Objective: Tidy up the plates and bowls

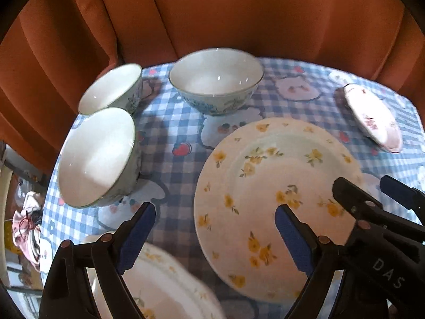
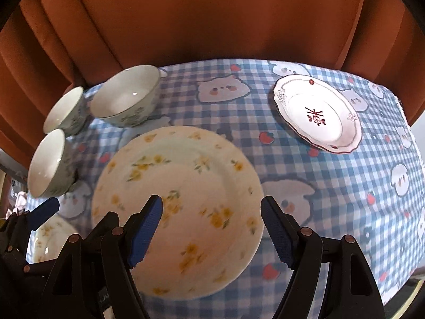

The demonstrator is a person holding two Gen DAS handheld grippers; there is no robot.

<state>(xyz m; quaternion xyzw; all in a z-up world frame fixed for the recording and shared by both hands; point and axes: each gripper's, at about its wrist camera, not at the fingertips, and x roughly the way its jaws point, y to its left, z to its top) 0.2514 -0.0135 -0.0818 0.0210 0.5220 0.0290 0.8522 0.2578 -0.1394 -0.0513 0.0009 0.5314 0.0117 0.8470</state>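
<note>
Fingers point(image 2: 211, 207) spread wide (both grippers, empty), yellow-flowered plate point(image 2: 186, 186) just below, untouched.

Soft, even daylight lit both views. Small glints showed inside the bowls point(image 1: 216, 79), and faint shadows fell beside them on the tablecloth point(image 2: 332, 186). The yellow-flowered plate point(image 2: 178, 207) looked blurred. Fisheye bending curved the edges, with dark corners.

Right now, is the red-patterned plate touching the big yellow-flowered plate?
Apart. The right wrist view shows the red-patterned plate and the yellow-flowered plate with a wide strip of checked tablecloth between them.
</note>
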